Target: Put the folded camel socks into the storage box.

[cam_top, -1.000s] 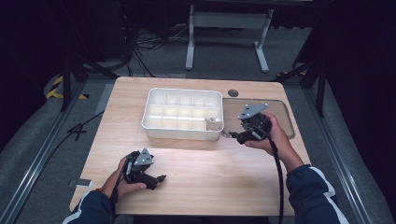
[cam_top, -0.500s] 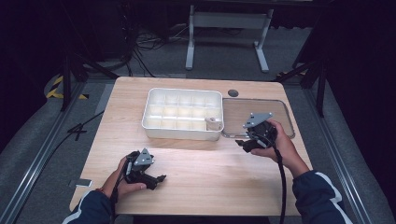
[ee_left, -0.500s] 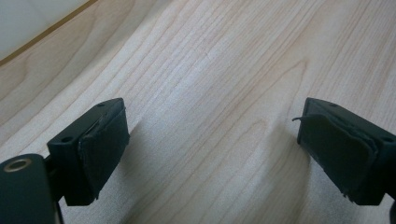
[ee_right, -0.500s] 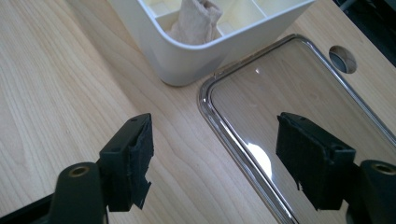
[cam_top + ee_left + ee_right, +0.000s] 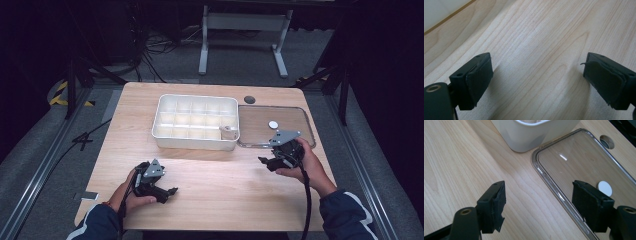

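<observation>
Jaws of both grippers stand apart with nothing between them. Right gripper hovers at the near edge of the clear lid, which lies flat on the table just right of the white compartment box. Left gripper rests near the table's near-left, well apart from both. Lid reads as thin rigid plastic — light, smooth, probably slippery, likely to flex or skid if pinched flat. Best hold: across the raised rim at its near-left edge. A small white disc sits on the lid — sticker or loose piece, unclear.
</observation>
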Demonstrator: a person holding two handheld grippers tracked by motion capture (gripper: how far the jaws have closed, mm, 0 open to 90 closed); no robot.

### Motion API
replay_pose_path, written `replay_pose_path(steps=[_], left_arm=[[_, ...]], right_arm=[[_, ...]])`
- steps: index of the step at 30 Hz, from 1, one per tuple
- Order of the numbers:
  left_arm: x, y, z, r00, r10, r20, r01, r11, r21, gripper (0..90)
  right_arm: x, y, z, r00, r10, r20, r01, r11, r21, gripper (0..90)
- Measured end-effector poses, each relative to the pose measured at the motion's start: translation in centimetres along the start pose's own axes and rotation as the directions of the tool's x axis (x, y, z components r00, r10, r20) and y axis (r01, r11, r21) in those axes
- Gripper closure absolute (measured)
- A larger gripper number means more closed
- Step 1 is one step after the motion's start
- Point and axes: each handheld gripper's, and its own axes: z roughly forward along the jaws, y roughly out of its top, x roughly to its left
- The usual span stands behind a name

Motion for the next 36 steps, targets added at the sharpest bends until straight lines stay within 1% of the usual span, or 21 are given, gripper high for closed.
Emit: replay_pose_path(steps=[10,13,16,23,27,29,31,32,36], left_arm=[[0.0,0.0,0.0,1.0,0.0,0.0,0.0,1.0,0.0,9.1],[0.0,0.0,0.0,1.0,0.0,-0.001,0.0,1.0,0.001,9.1],[0.0,0.0,0.0,1.0,0.0,-0.001,0.0,1.0,0.001,9.1],[0.0,0.0,0.0,1.0,0.0,0.0,0.0,1.0,0.0,9.1],[0.0,0.0,0.0,1.0,-0.001,0.0,0.001,1.0,-0.001,9.1],[0.0,0.0,0.0,1.0,0.0,0.0,0.0,1.0,0.0,9.1],[0.0,0.0,0.0,1.0,0.0,-0.001,0.0,1.0,0.001,9.1],[0.0,0.0,0.0,1.0,0.0,0.0,0.0,1.0,0.0,9.1],[0.0,0.0,0.0,1.0,0.0,-0.001,0.0,1.0,0.001,9.1]], right_arm=[[0.2,-2.2,-0.2,0.9999,0.014,0.006,-0.014,0.9999,-0.007,28.5],[0.2,-3.0,-0.2,0.9998,0.017,0.01,-0.017,0.9999,0.0,28.5],[0.3,-3.7,-0.3,0.9997,0.023,0.004,-0.023,0.9997,0.002,28.5],[0.6,-5.5,-0.6,0.9996,0.022,0.017,-0.022,0.9997,0.009,28.6],[0.8,-6.9,-0.8,0.9992,0.035,0.017,-0.035,0.9994,0.006,28.7],[0.8,-7.2,-0.9,0.9991,0.036,0.021,-0.036,0.9993,0.006,28.8],[0.8,-8.3,-1.0,0.9983,0.058,0.011,-0.058,0.9982,0.013,28.7],[0.8,-8.6,-1.0,0.9983,0.057,0.01,-0.057,0.9983,0.011,28.7],[0.7,-10.4,-1.3,0.9949,0.1,0.01,-0.1,0.995,0.005,28.9]])
